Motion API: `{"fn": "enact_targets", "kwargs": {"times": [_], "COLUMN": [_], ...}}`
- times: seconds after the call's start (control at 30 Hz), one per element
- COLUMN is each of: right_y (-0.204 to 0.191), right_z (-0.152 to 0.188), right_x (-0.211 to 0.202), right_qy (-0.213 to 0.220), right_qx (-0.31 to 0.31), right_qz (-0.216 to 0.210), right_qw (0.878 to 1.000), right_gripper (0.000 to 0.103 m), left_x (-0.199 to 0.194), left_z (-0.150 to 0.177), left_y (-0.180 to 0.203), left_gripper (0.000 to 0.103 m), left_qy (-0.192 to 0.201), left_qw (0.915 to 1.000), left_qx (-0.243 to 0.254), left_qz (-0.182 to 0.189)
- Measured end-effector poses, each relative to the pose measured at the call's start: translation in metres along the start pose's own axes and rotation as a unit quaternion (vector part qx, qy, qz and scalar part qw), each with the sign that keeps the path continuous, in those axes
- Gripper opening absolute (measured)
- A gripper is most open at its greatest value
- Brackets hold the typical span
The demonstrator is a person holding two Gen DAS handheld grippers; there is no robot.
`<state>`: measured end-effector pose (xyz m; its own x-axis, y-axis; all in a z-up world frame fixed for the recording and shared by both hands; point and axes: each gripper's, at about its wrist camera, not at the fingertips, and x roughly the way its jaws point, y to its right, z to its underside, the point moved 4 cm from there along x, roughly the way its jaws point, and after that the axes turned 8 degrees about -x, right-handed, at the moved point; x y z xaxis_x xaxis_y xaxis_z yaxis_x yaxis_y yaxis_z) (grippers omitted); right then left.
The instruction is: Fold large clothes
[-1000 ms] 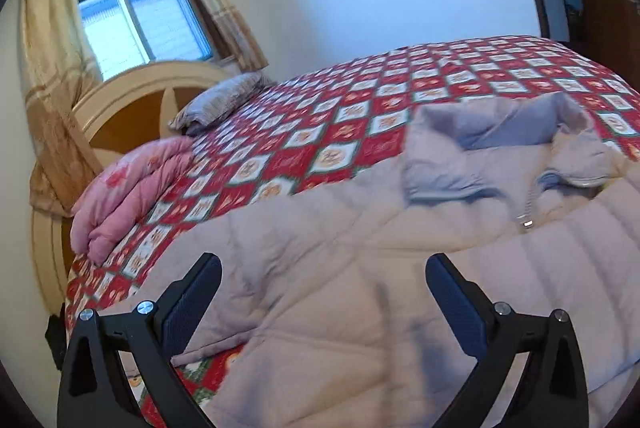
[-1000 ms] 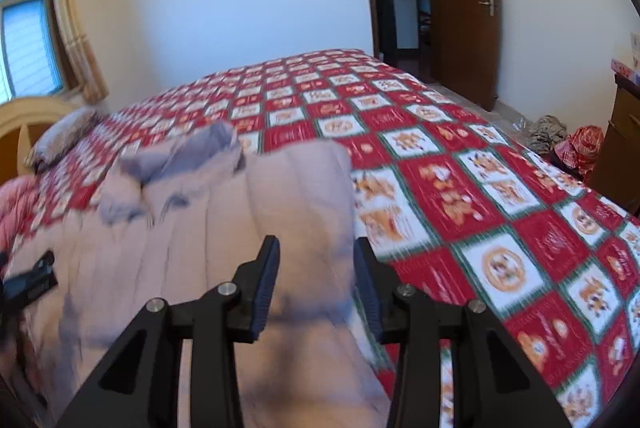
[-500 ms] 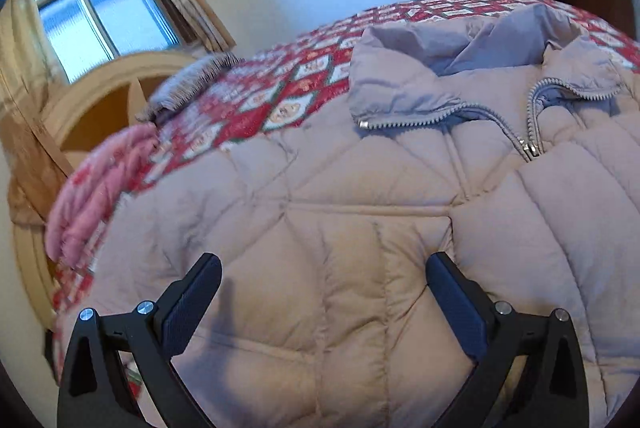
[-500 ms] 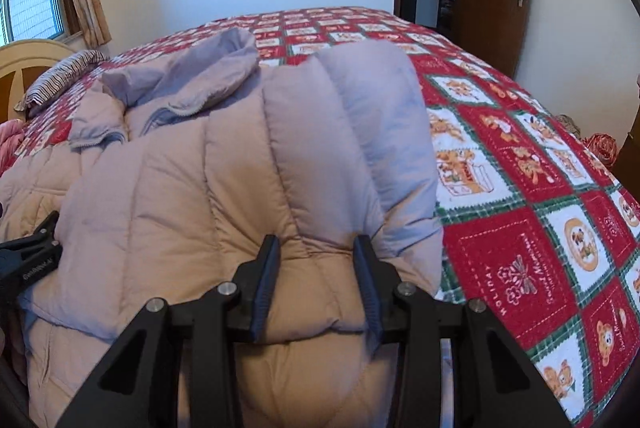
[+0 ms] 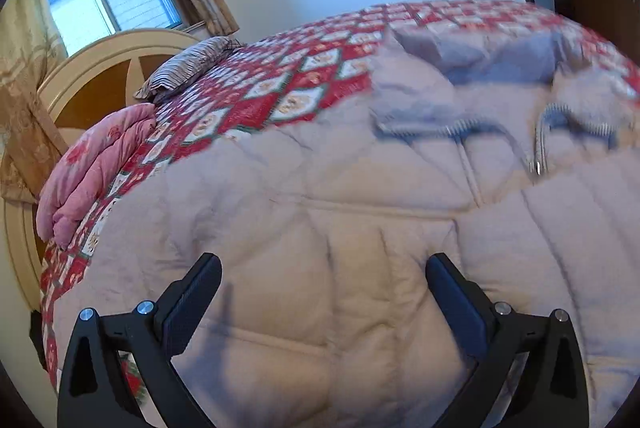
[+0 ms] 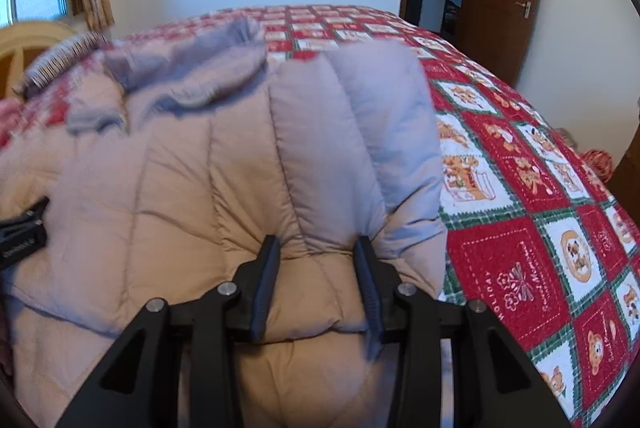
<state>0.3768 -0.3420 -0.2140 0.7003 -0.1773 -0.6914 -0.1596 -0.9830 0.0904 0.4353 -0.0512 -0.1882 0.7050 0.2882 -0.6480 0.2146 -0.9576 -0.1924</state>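
Bed (image 6: 532, 228): carries everything; its red, white and green patchwork cover shows bare beyond the jacket toward the door side and toward the headboard side.
Jacket (image 5: 360, 228): a large beige quilted puffer, lying front up on the bed, zip partly open below the collar, hood bunched at the end of the jacket farthest from both cameras.
Folded panel (image 6: 360, 147): 1 side of the jacket, likely the sleeve side, stands doubled up over the jacket's body, on the jacket's door side.
Right gripper (image 6: 318, 260): jaws partly closed, pinching a thick roll of the jacket's padding at the near end of the folded panel.
Left gripper (image 5: 324, 288): jaws spread wide, holding nothing, hovering over the jacket's lower front on its headboard side.
Step in hand: judged to be carrying the pinched side across the jacket's front to make the 1st lengthwise fold.
Doing it well: keep the pinch firm, since puffy fill can slip out; lay the panel down parallel to the zip (image 5: 538, 147); use the left gripper to press the jacket's body flat so it does not drag along.
Risk: trapped air may spring the fold back open.
Pillow (image 5: 188, 67): near the headboard, well apart from the jacket.
Pink quilt (image 5: 92, 167): folded, on the jacket's headboard side.
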Motion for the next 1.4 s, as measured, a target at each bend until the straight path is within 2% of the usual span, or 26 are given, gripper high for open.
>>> {"fn": "enact_targets", "kwargs": {"times": [0.1, 0.2, 0.3, 0.37, 0.5, 0.63, 0.77, 1.4], "right_y": [0.016, 0.031, 0.045, 0.050, 0.047, 0.044, 0.044, 0.034], "right_z": [-0.015, -0.041, -0.061, -0.064, -0.053, -0.046, -0.045, -0.046], "right_x": [-0.032, -0.041, -0.017, 0.011, 0.061, 0.071, 0.075, 0.077], "right_qy": [0.062, 0.091, 0.074, 0.049, -0.008, -0.017, -0.020, -0.032], "right_qx": [0.024, 0.050, 0.066, 0.069, 0.047, 0.044, 0.045, 0.015], "right_qz": [0.004, 0.015, 0.029, 0.015, 0.005, 0.005, 0.001, 0.036], "right_qw": [0.998, 0.994, 0.995, 0.996, 0.999, 0.999, 0.999, 0.999], "right_gripper": [0.042, 0.042, 0.042, 0.042, 0.042, 0.043, 0.043, 0.043], "left_x": [-0.009, 0.006, 0.036, 0.057, 0.066, 0.076, 0.076, 0.076], "left_z": [-0.026, -0.042, -0.037, -0.024, -0.018, -0.017, -0.016, -0.015], "left_y": [-0.017, -0.014, 0.001, 0.010, 0.010, 0.003, 0.007, 0.010], "left_gripper": [0.102, 0.102, 0.102, 0.102, 0.102, 0.102, 0.102, 0.102], "left_qy": [0.018, 0.012, -0.015, -0.030, -0.025, -0.048, -0.047, -0.047], "left_qw": [0.9988, 0.9985, 0.9985, 0.9967, 0.9970, 0.9972, 0.9973, 0.9973], "left_qx": [-0.045, -0.050, -0.030, -0.002, -0.007, -0.032, -0.032, -0.039], "left_qz": [0.008, -0.021, -0.044, -0.075, -0.073, -0.048, -0.047, -0.041]}}
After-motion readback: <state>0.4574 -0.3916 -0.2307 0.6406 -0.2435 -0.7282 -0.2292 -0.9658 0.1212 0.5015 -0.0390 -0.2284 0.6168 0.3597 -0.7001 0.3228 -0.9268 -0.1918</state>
